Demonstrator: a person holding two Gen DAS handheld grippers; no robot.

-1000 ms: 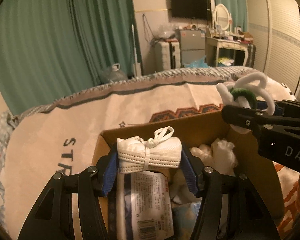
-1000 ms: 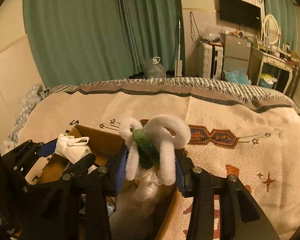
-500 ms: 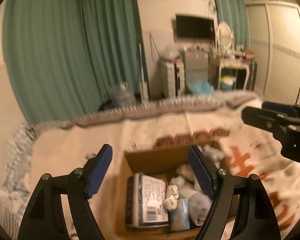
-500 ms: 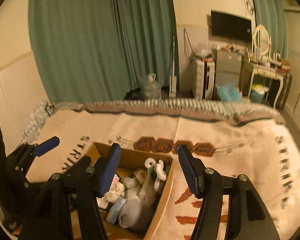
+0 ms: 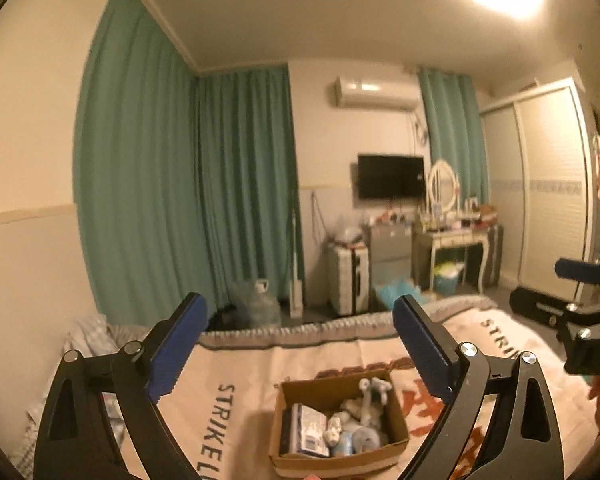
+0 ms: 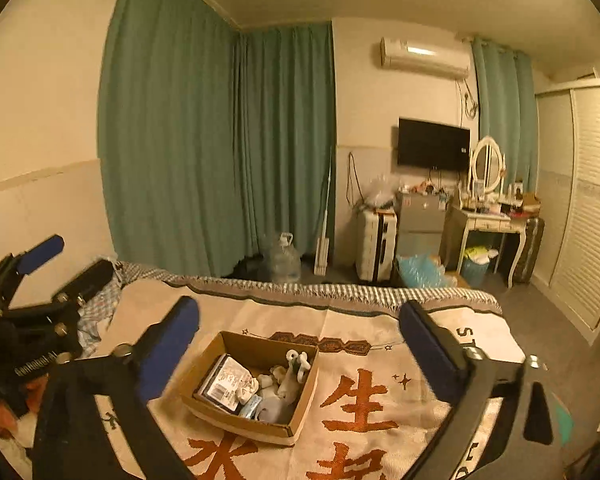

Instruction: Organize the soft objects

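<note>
Holding my left gripper (image 5: 296,344) spread wide and empty, I see the cardboard box (image 5: 336,424) below between its fingers, soft items inside. My right gripper (image 6: 300,350) is likewise apart, empty. Nothing loose shows on the blanket (image 6: 380,400); sorting looks finished.

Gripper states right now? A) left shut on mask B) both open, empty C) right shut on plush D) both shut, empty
B: left gripper and right gripper both spread wide with nothing between the pads; the soft items lie in the cardboard box.
</note>
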